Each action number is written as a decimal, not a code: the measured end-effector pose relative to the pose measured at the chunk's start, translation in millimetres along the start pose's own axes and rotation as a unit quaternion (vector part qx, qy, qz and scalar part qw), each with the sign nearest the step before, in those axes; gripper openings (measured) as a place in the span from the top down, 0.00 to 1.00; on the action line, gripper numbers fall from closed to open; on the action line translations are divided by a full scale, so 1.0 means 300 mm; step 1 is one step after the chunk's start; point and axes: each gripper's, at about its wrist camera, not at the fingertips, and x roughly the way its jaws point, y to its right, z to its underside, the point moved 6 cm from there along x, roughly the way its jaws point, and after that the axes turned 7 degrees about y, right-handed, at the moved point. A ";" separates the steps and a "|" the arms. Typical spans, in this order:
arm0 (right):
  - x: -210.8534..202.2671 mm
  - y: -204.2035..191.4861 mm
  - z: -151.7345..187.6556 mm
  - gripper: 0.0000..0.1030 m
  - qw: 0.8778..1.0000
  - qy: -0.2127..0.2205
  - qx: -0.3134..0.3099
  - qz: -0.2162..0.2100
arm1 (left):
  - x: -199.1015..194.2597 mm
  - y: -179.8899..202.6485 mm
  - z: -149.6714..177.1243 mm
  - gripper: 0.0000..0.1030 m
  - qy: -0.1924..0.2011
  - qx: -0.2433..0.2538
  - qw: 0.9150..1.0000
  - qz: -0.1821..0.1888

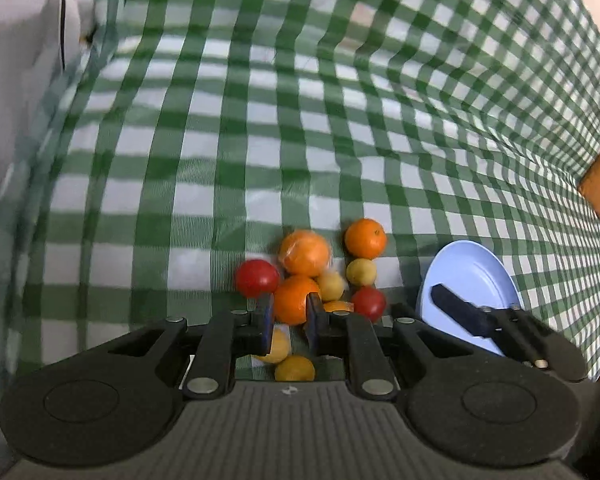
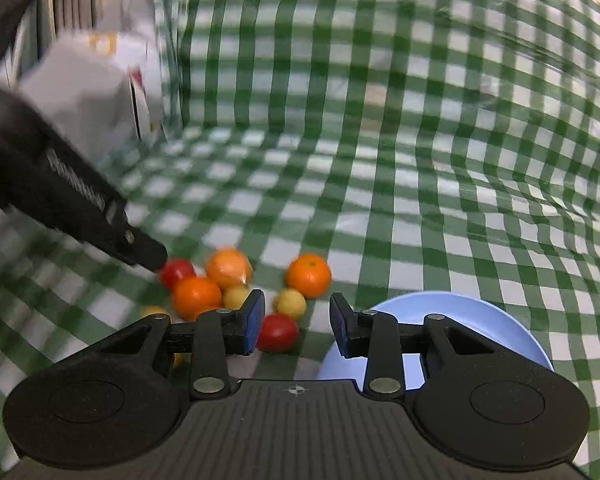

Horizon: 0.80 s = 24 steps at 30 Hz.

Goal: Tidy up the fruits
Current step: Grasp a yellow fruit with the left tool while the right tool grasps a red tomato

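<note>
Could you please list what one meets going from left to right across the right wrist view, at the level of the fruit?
Left gripper → red tomato → wrapped orange → lone orange → blue plate.

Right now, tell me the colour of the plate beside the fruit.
Light blue; the plate shows best in the right wrist view.

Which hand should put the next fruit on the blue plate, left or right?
Left. Its hand-held gripper appears closed around an orange, while the right hand-held gripper holds nothing.
</note>
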 end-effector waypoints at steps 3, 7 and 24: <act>0.065 -0.005 0.022 0.63 1.000 -0.027 0.005 0.000 | 0.022 -0.034 0.030 0.81 -0.019 -0.013 1.000 -0.012; 0.111 -0.016 0.026 0.58 0.999 -0.049 0.000 -0.005 | 0.046 -0.023 0.032 0.77 -0.031 -0.025 0.999 -0.016; 0.136 -0.008 0.003 0.67 0.996 -0.082 0.001 -0.043 | 0.107 -0.018 0.095 0.71 -0.072 -0.016 0.997 -0.034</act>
